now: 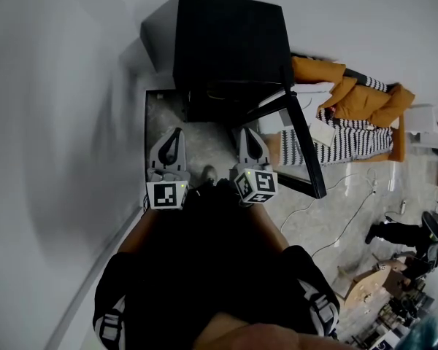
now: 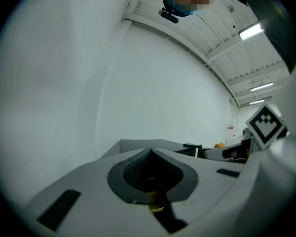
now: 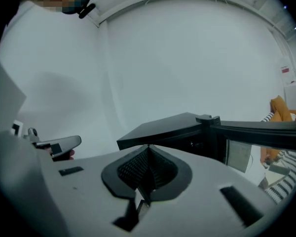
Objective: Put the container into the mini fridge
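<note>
My left gripper (image 1: 177, 131) and right gripper (image 1: 249, 131) are both pressed together with nothing between the jaws, held side by side in front of the mini fridge (image 1: 230, 46). The container shows in 0 of my 3 views. I judge it already sits inside, hidden under the black top. The door (image 1: 307, 152) stands open to my right, so shutting it may be all that is left. There is pale stone floor (image 1: 328, 211) underfoot and a white wall (image 1: 51, 122) on my left. Orange and striped cushions (image 1: 358, 102) lie past the door.
</note>
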`<action>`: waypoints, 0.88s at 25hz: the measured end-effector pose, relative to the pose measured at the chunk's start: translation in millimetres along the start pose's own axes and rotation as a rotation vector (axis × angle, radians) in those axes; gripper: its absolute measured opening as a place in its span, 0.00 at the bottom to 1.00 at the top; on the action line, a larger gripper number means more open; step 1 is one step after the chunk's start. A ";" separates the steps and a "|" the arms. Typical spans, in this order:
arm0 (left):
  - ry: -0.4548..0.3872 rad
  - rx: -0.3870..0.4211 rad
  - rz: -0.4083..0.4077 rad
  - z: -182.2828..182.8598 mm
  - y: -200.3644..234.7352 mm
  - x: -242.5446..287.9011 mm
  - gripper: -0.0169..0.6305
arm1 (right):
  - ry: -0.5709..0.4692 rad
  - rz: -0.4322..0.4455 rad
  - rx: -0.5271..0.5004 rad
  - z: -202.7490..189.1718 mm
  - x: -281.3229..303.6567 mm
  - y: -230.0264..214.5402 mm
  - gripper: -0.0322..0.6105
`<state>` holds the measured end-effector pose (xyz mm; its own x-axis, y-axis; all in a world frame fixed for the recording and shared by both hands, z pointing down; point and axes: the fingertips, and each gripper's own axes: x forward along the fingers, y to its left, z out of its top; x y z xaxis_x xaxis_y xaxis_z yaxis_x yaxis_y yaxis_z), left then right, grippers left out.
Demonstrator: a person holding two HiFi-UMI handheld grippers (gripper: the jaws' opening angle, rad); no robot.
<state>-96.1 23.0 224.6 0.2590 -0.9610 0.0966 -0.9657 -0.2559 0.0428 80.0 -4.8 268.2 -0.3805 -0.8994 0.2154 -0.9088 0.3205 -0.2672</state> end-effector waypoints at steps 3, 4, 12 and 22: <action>0.004 -0.007 -0.006 -0.3 0.9 1.6 0.03 | -0.003 0.004 0.009 1.5 -0.5 3.5 0.05; 0.006 -0.011 -0.006 -0.5 1.7 2.6 0.03 | 0.001 0.009 0.009 0.3 -0.1 4.5 0.05; 0.007 -0.015 -0.031 -3.5 -1.3 6.2 0.03 | 0.012 0.032 -0.013 -5.9 1.1 11.1 0.05; 0.002 -0.025 -0.030 -5.0 -2.9 5.8 0.03 | 0.010 0.038 -0.017 -7.2 0.5 10.7 0.05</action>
<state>-91.7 18.7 230.0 0.2879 -0.9528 0.0964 -0.9568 -0.2819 0.0711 68.9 0.4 272.2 -0.4167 -0.8833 0.2147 -0.8962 0.3598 -0.2595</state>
